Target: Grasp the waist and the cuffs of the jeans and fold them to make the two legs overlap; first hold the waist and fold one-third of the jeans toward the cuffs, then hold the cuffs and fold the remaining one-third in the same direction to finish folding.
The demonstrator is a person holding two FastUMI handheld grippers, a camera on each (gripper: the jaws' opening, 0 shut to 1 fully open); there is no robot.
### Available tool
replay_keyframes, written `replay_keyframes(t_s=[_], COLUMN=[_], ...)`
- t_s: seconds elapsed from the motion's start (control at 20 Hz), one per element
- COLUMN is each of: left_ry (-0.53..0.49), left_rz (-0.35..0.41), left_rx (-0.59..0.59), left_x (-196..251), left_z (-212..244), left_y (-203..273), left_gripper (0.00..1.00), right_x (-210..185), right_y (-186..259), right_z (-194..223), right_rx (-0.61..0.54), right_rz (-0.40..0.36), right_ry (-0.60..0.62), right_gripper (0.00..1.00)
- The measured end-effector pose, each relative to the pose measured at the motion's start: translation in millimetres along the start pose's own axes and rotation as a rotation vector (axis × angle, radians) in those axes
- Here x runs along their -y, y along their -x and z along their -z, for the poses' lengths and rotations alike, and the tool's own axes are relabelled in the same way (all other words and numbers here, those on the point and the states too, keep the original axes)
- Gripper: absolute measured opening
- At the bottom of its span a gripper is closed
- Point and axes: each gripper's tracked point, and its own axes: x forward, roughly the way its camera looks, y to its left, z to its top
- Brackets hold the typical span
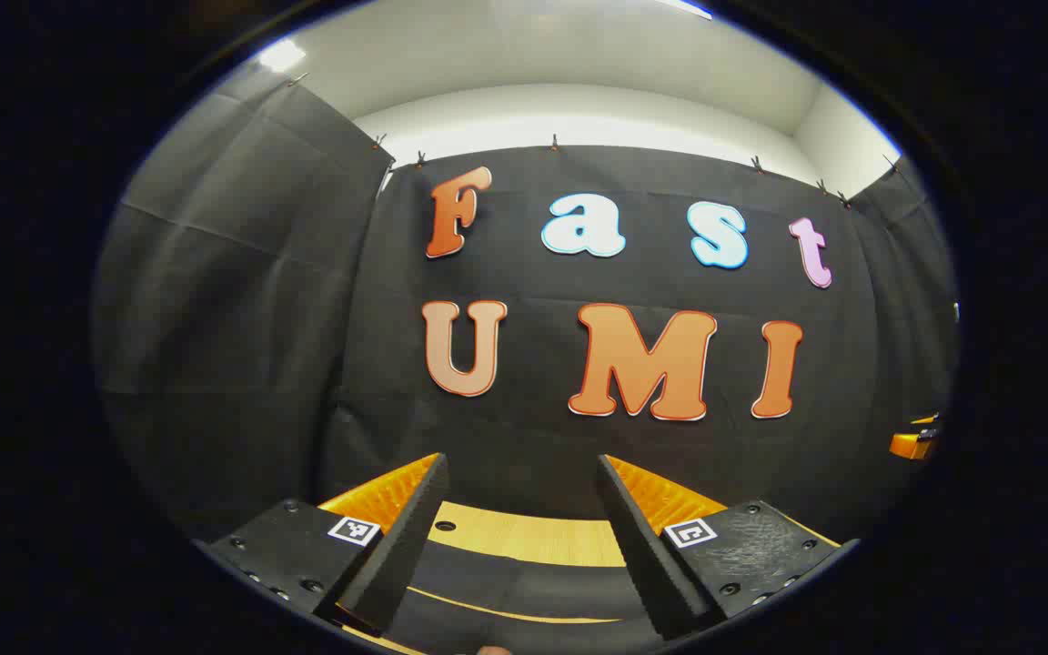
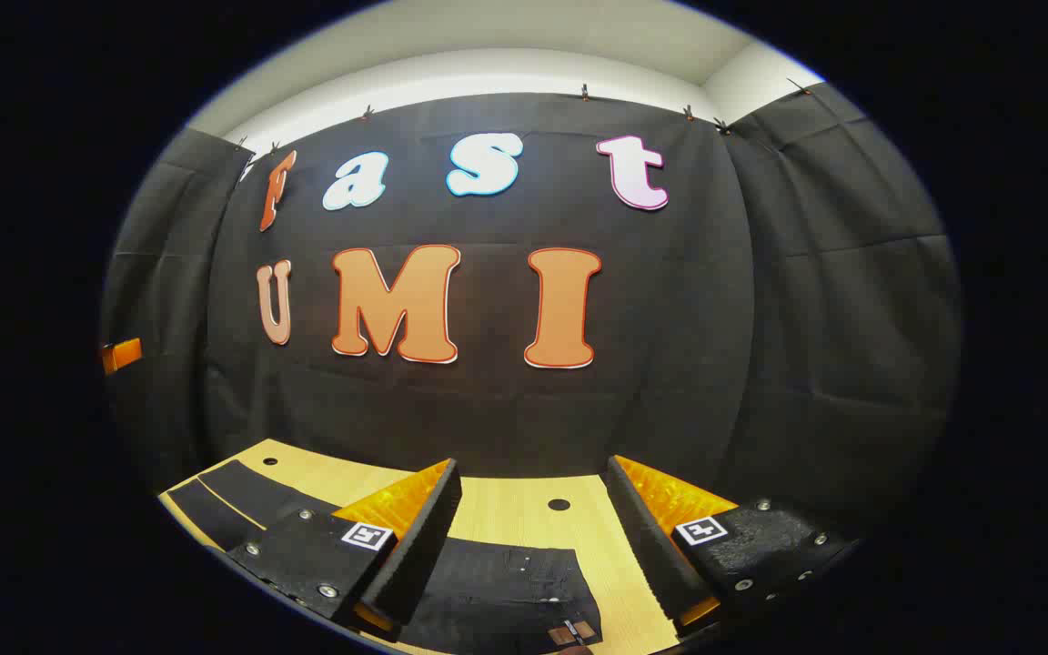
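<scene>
Black denim lies flat on the pale wooden table (image 2: 515,509): these are the jeans (image 2: 506,591), spread under both grippers. In the right gripper view the right gripper (image 2: 533,537) hangs above them with its jaws wide apart, holding nothing and touching nothing; between its fingers one sees the waist part of the jeans, with a small brown patch (image 2: 571,633) at the lower edge, and a leg reaching away to the left toward the table's far corner. A small dark hole (image 2: 559,504) in the tabletop sits just beyond the jeans. In the left gripper view the left gripper (image 1: 524,537) is also open wide, with empty space between the fingers, and it is raised above the table (image 1: 524,537) (the camera looks mostly at the wall). Below it dark cloth of the jeans (image 1: 524,591) crosses the bottom of the view, with a light seam line running along it. Which part of the jeans this is, I cannot tell.
</scene>
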Motion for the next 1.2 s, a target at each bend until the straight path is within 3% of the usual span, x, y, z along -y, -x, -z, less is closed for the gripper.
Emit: replay_keyframes(t_s=[0.25, 0.55, 0.75, 1.2], left_ry=[-0.019, 0.002, -0.008, 0.003], left_rz=[0.048, -0.001, -0.029, -0.069], left_rx=[-0.057, -0.086, -0.065, -0.087], left_x=[-27, -78, -87, -93], left_z=[19, 29, 26, 38], left_y=[-29, -38, -36, -31], left_gripper=[0.96, 0.96, 0.96, 0.96], right_x=[-32, -76, -82, -88], right_y=[-2, -9, -14, -23], right_z=[16, 19, 19, 24], right_rx=[-0.010, -0.017, -0.020, -0.038], right_rz=[0.041, -0.010, -0.032, -0.081], right_ry=[-0.037, -0.032, 0.029, -0.032], right_gripper=[1.00, 0.97, 0.97, 0.97])
